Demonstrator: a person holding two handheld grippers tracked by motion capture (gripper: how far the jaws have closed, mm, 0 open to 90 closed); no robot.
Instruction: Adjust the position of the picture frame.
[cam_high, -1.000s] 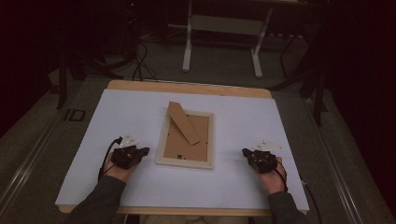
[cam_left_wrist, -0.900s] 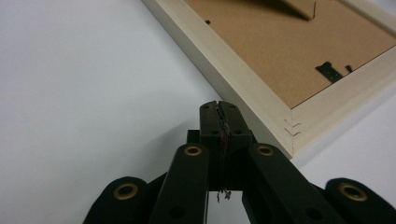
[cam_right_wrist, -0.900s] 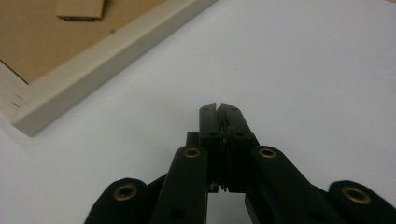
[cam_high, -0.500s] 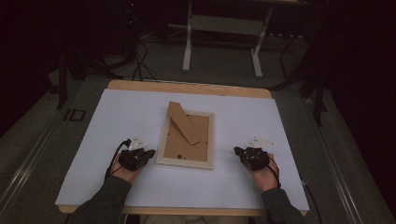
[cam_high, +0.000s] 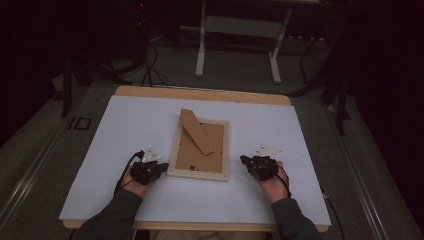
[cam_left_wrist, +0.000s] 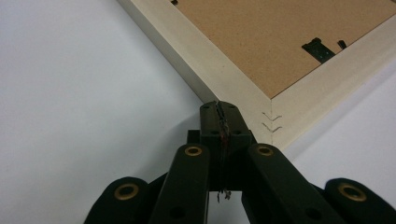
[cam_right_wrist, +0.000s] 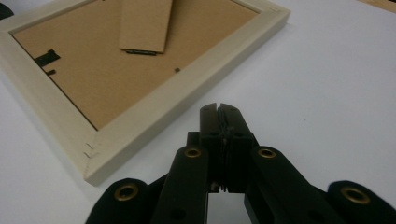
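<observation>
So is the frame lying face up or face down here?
Face down. The frame lies flat on the table with its brown backing board and cardboard stand facing up.

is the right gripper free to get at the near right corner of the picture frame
Probably yes. The right gripper, jaws shut, sits just off the picture frame on bare white table, nothing between them. It would need to open its jaws before gripping the rim.

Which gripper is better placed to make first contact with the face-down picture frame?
Left, probably. The left gripper, shut, sits right at the picture frame corner; the right gripper, also shut, is apart from the frame's edge.
</observation>
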